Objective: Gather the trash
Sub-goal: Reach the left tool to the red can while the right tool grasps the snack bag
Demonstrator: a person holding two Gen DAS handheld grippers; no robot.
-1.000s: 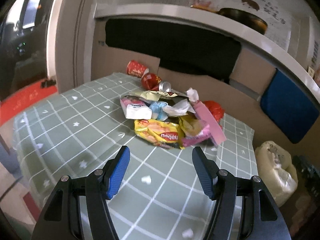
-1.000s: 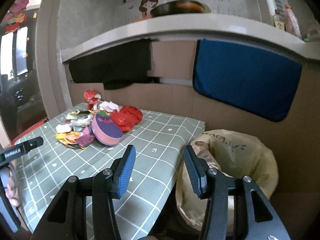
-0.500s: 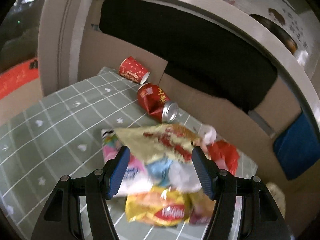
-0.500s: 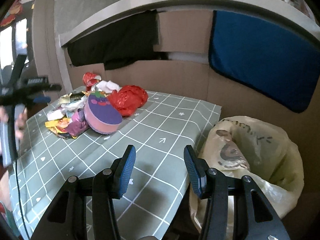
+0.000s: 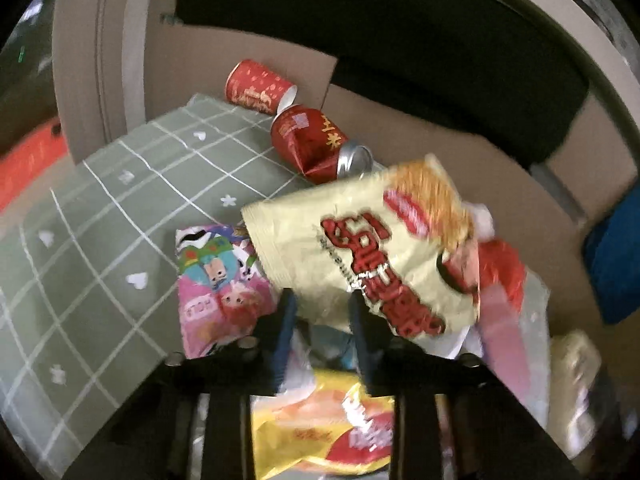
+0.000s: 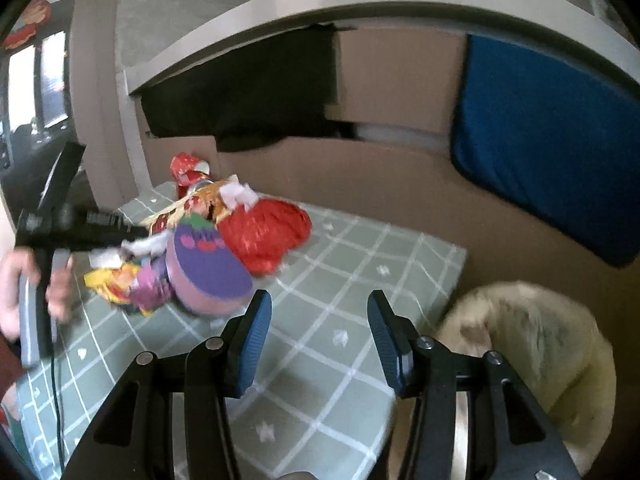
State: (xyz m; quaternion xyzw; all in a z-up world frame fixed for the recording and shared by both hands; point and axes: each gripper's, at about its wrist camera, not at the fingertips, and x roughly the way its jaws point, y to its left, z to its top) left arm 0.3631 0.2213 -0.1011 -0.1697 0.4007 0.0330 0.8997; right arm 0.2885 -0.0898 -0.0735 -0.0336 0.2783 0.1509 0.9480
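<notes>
A heap of trash lies on the green checked tablecloth (image 5: 100, 208). My left gripper (image 5: 322, 312) is narrowed around the lower edge of a cream snack bag with red lettering (image 5: 368, 248), which looks lifted and tilted above the heap. Around it lie a pink cartoon wrapper (image 5: 220, 284), a yellow snack bag (image 5: 324, 420), a dented red can (image 5: 316, 144) and a red paper cup (image 5: 256, 86). My right gripper (image 6: 320, 332) is open and empty over the table's near right part, with the left gripper (image 6: 132, 234) at the heap.
A pink and purple round box (image 6: 208, 268) and a crumpled red bag (image 6: 268, 232) lie in the heap. A pale trash bag (image 6: 528, 344) stands off the table's right edge. Cardboard panels and a blue cushion (image 6: 552, 128) back the table.
My left gripper moved forward into the heap, narrowed its fingers around the cream snack bag and raised it. My right gripper moved slightly closer to the table, still open.
</notes>
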